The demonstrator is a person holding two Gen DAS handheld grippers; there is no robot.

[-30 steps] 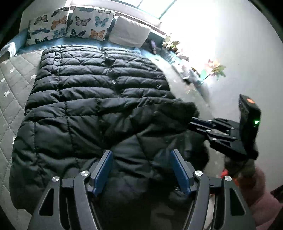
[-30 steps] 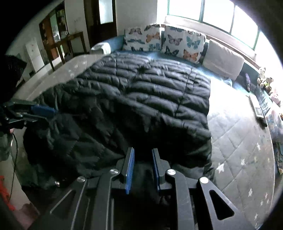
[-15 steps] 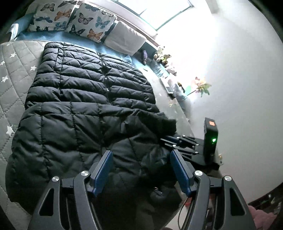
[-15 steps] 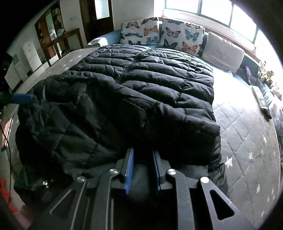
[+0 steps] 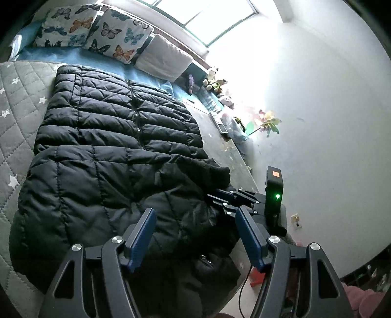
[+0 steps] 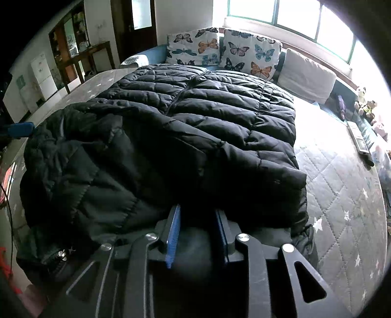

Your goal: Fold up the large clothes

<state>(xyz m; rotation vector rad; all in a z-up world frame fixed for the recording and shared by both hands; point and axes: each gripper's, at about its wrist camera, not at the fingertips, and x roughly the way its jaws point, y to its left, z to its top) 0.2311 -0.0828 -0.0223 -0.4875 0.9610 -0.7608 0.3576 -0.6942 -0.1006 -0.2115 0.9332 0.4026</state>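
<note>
The left wrist view sits low at the foot of the bed [image 5: 14,102], just behind the left tool [image 5: 195,225], and looks up the length of the black coat [image 5: 117,151] toward the butterfly pillows [image 5: 97,31] and the window [image 5: 207,19], with the white wall [image 5: 330,110] filling its right side. The right wrist view looks the same way from close behind the right tool [image 6: 198,215], very near the coat [image 6: 195,122], taking in the bed [image 6: 337,186], the pillows [image 6: 224,53] and the window [image 6: 293,17]. Both share the coat, pillows and window. The left view catches the right tool [image 5: 215,198] from the side; the right view shows a blue fingertip [image 6: 20,129] at its left edge.
</note>
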